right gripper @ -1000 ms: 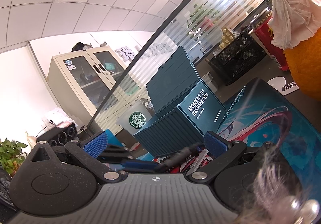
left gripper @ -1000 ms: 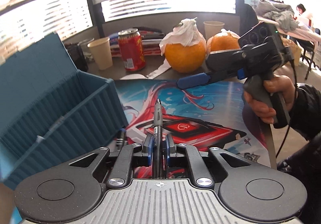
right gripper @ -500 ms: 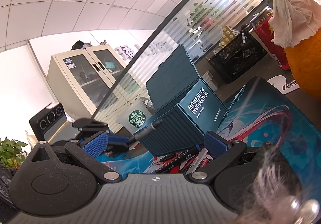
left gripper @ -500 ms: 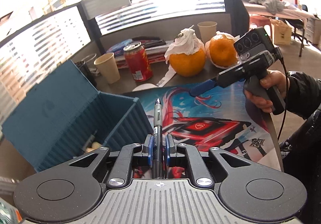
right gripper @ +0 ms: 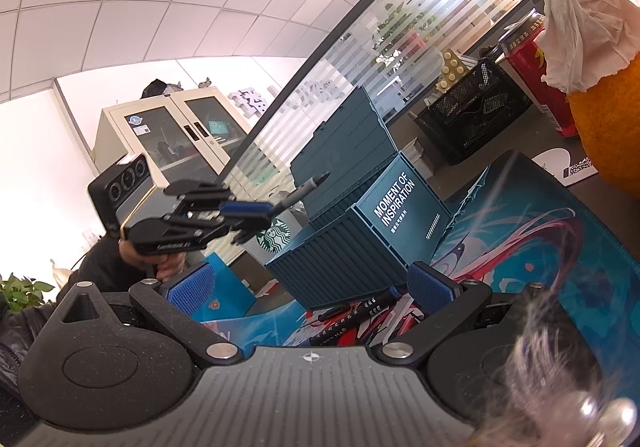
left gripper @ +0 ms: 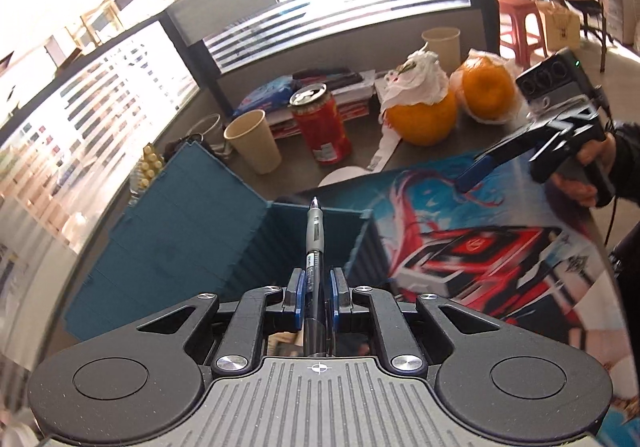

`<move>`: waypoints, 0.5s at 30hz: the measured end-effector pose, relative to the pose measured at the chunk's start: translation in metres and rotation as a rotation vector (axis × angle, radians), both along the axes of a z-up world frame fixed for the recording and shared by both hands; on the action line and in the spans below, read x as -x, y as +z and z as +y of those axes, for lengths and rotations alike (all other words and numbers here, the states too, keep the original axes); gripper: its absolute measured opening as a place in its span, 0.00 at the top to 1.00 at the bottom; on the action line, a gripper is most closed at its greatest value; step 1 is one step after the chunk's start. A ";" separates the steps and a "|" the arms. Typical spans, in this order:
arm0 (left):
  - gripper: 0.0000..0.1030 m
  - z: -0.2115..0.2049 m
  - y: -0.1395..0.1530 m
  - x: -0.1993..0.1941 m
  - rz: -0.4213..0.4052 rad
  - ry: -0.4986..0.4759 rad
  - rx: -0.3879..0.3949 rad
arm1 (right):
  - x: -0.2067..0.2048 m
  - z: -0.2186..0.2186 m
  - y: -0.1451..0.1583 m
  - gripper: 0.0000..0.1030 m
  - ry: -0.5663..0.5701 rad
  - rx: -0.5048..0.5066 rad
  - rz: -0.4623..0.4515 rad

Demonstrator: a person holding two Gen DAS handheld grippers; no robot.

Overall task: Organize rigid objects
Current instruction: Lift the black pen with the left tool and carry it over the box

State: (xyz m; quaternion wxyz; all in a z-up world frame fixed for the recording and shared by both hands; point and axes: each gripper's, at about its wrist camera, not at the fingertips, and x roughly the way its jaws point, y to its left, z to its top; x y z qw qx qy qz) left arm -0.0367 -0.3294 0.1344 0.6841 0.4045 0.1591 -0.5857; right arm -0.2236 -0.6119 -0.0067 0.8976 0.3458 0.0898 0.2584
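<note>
My left gripper [left gripper: 316,287] is shut on a grey and black pen [left gripper: 315,239] that sticks out forward between the blue pads. The pen tip hangs over the open teal box [left gripper: 192,231], whose lid leans back to the left. In the right wrist view the left gripper [right gripper: 256,213] is raised above the box [right gripper: 360,231] with the pen [right gripper: 304,189] pointing at it. My right gripper [right gripper: 312,285] is open and holds nothing; it hovers low over the mat. Several dark pens [right gripper: 360,311] lie on the mat just ahead of it.
A colourful desk mat [left gripper: 480,231] covers the desk to the right of the box. Behind it stand a red can [left gripper: 322,125], a paper cup [left gripper: 254,143] and two oranges [left gripper: 424,115]. A black mesh basket [right gripper: 476,107] and a Starbucks cup [right gripper: 274,237] stand beside the box.
My left gripper has risen and swung left with the pen, from over the mat to above the open box. The right gripper has stayed where it was.
</note>
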 end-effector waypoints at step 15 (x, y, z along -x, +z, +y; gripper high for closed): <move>0.89 -0.015 -0.041 -0.079 0.076 0.014 -0.113 | -0.004 -0.001 0.000 0.00 -0.004 0.006 0.027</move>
